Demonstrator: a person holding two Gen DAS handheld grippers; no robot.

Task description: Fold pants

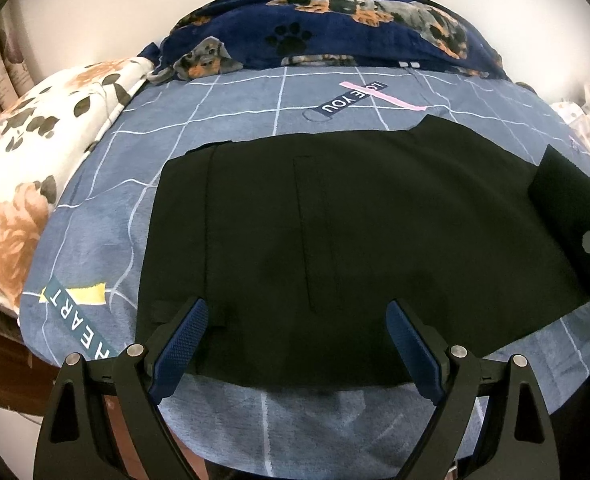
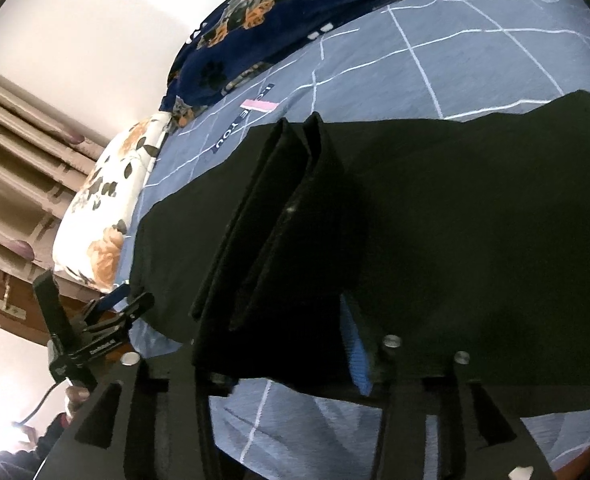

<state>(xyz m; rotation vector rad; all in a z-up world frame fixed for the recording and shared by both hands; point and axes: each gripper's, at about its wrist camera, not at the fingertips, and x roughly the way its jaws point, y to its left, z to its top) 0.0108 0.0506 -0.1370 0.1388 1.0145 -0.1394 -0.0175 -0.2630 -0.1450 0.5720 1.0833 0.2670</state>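
Left wrist: left hand-held gripper [image 1: 297, 340] spread wide over pants [image 1: 335, 240] | right hand-held gripper [image 2: 279, 344]: grip unclear

Folded pants [image 2: 279, 240] hide the right gripper's [image 2: 279, 344] left finger; the frame edge cuts the pants' right side.

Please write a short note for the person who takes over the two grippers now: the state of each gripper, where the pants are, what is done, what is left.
Left gripper: open, empty, hovering over the near waist end of the black pants.
Right gripper: jaws part open with a bunched fold of the pants' leg end between them; whether the pads press on it cannot be told.
Pants: flat on the blue checked bedsheet, leg end lifted and turned toward the waist.
Done: fold started.
Left: lay the leg end down, smooth, probably fold once more.
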